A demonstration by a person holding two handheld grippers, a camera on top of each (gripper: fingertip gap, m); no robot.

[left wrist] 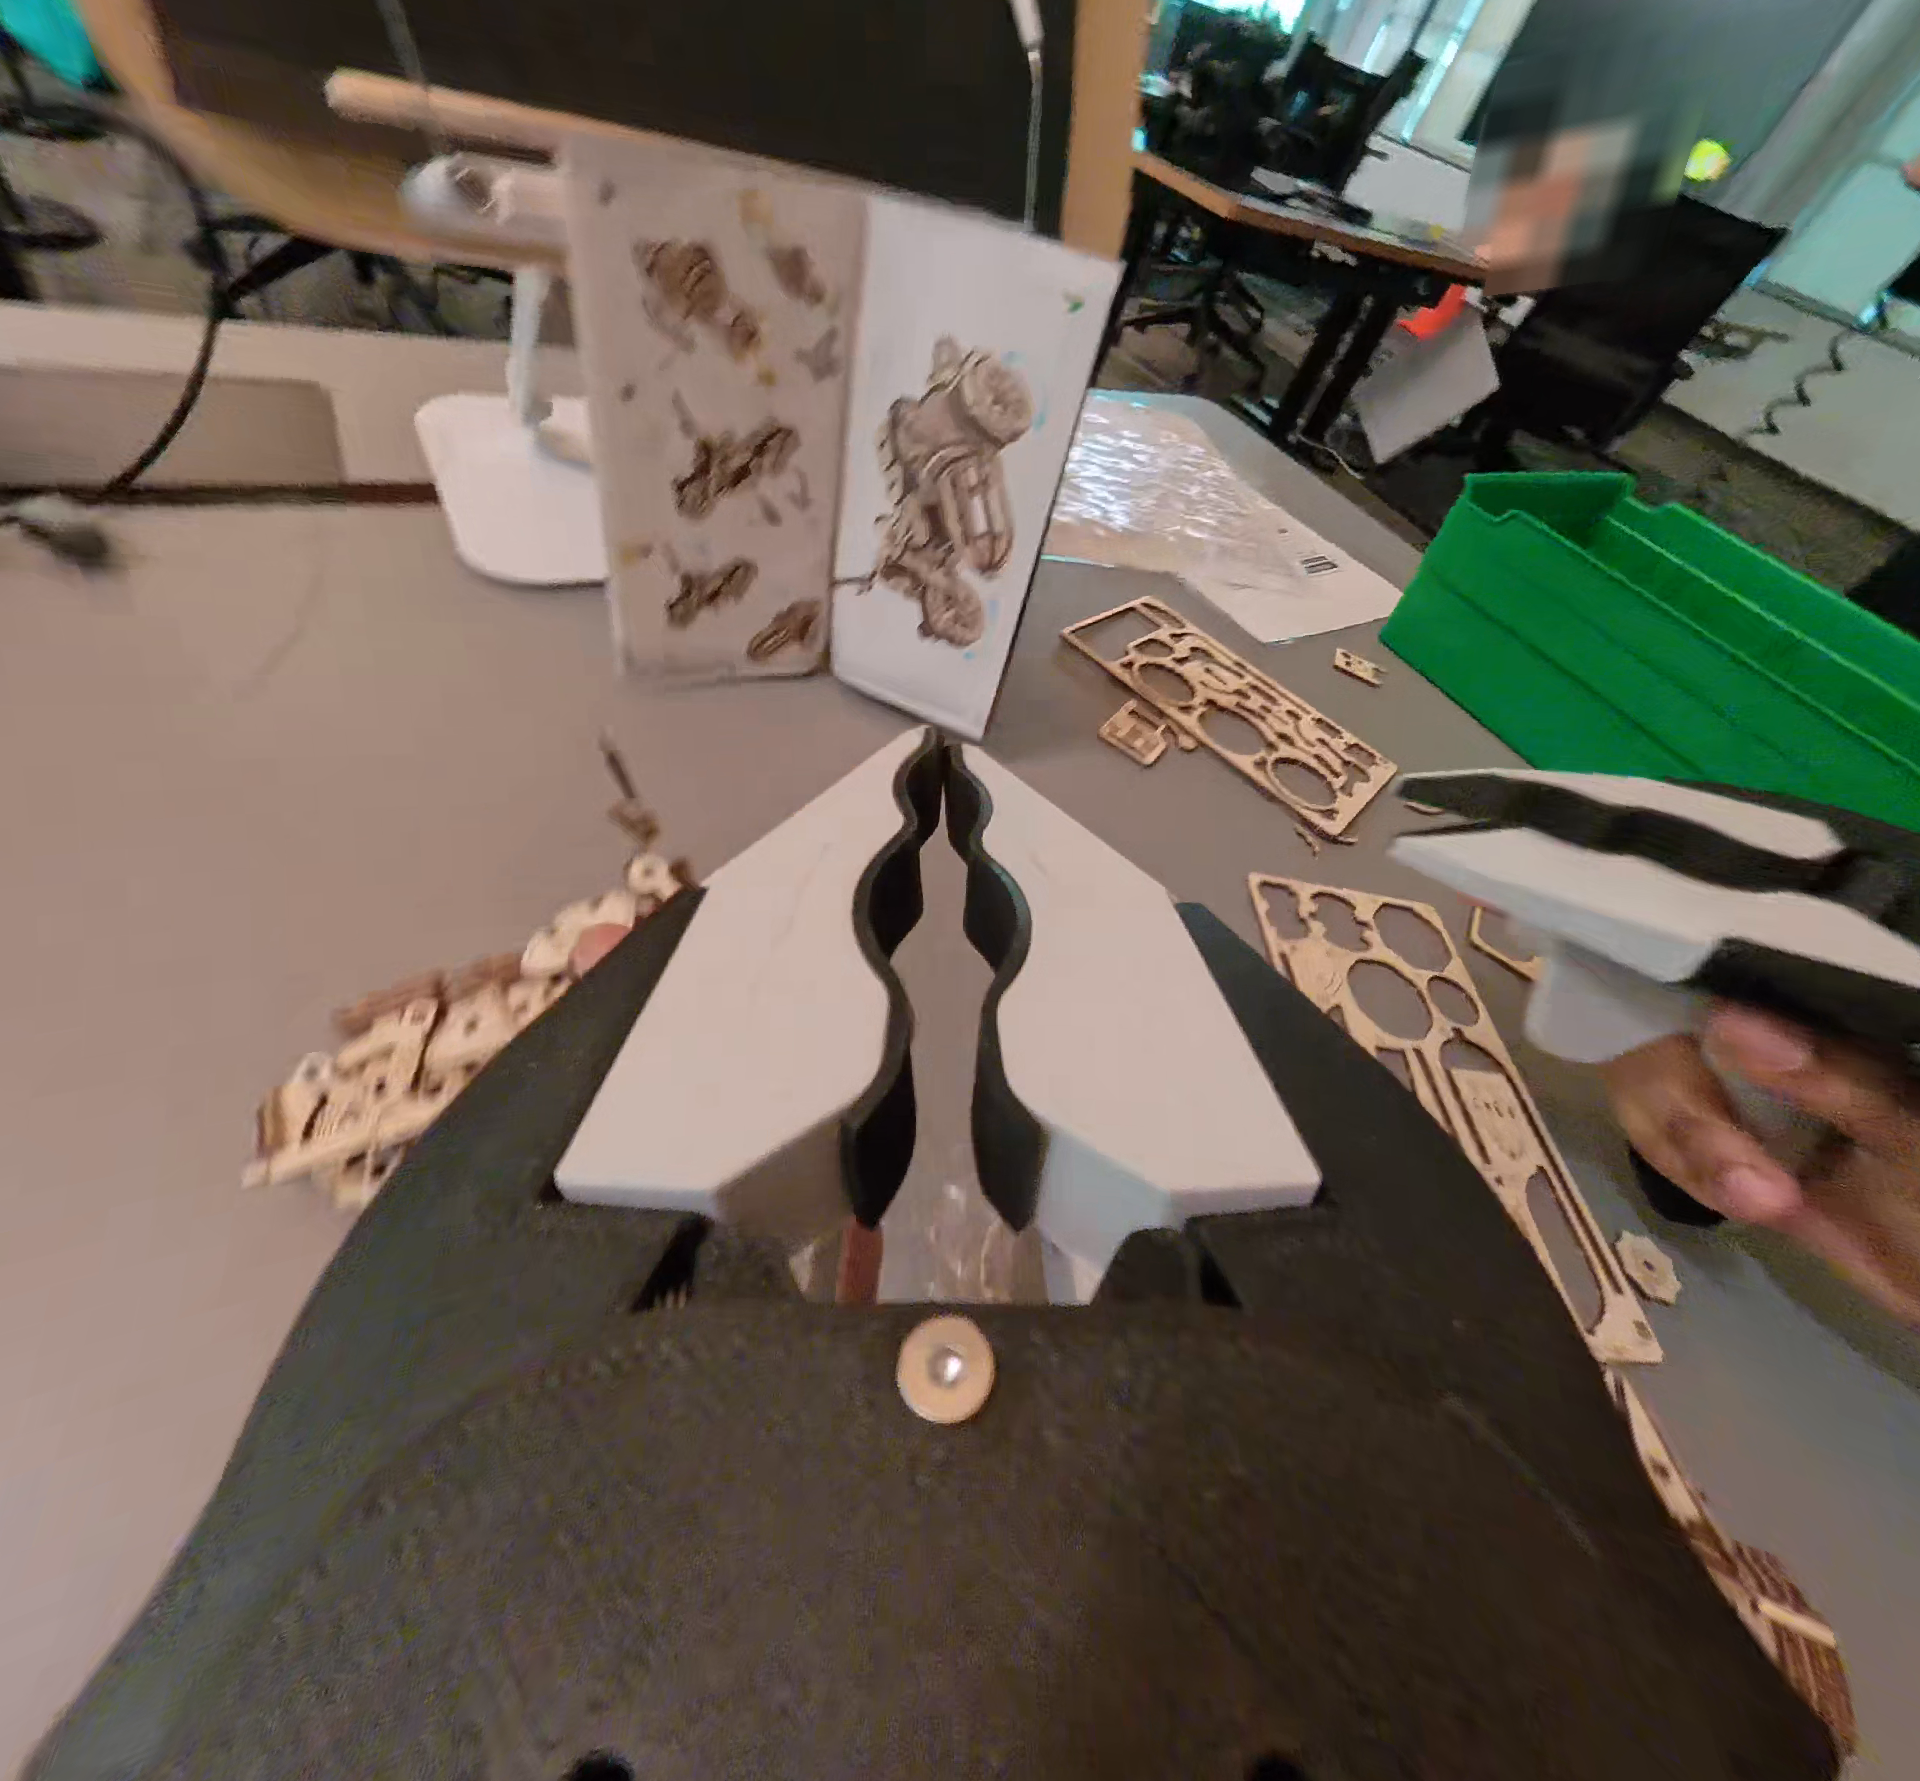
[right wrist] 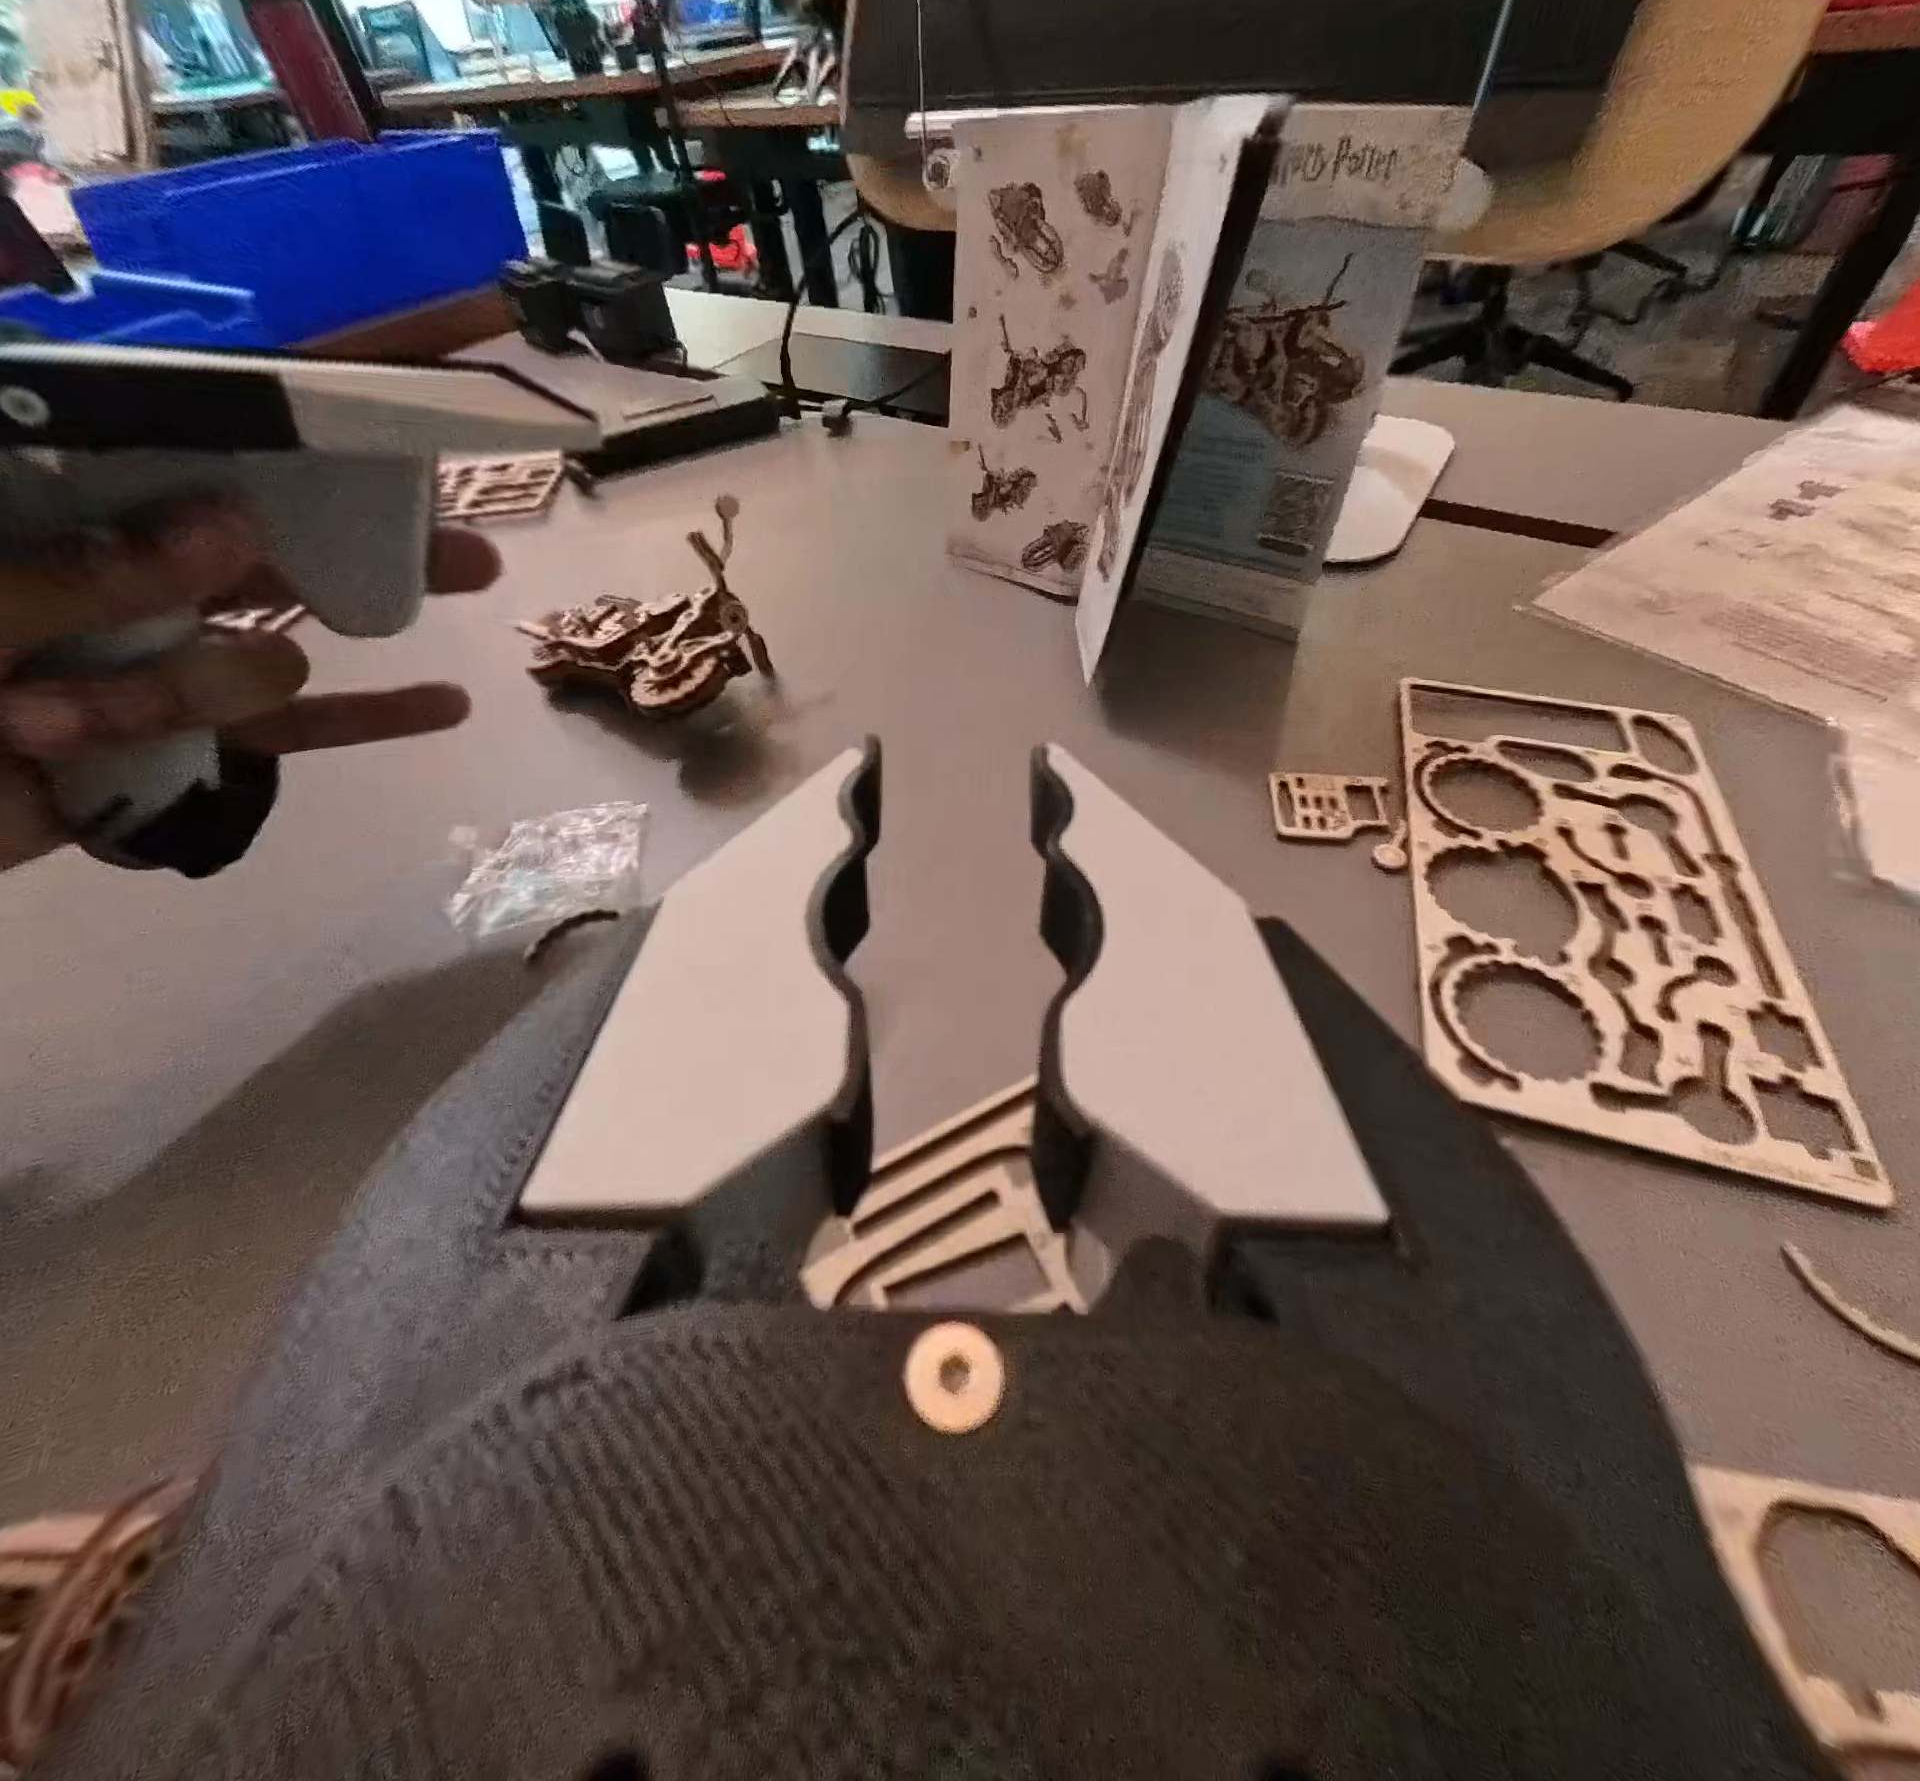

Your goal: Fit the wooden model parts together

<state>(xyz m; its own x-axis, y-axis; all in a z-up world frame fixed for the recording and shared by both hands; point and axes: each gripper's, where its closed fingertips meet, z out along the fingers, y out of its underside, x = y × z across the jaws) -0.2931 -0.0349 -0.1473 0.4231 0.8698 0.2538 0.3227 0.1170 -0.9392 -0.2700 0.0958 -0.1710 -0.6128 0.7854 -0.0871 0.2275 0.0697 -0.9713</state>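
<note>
A partly built wooden motorcycle model (right wrist: 649, 645) lies on the grey table (right wrist: 312, 1004), ahead and left of my right gripper (right wrist: 954, 760), which is open and empty above the table. In the left wrist view the model (left wrist: 416, 1056) is a blurred pile left of my left gripper (left wrist: 941, 752), which is shut with its tips touching and nothing between them. Punched-out wooden part sheets lie to the right (right wrist: 1621, 952) (left wrist: 1236, 713) (left wrist: 1455, 1056). A small loose wooden part (right wrist: 1325, 804) lies beside one sheet. Another sheet (right wrist: 935, 1212) shows under my right gripper.
An instruction booklet (left wrist: 831, 484) stands open at the middle back, with the kit box (right wrist: 1278, 401) behind it. A green bin (left wrist: 1662, 630) is at the right, a blue bin (right wrist: 301, 225) at the far left. A small plastic bag (right wrist: 551, 864) and papers (right wrist: 1766, 568) lie about. There is about 15 cm between the tips of the two grippers.
</note>
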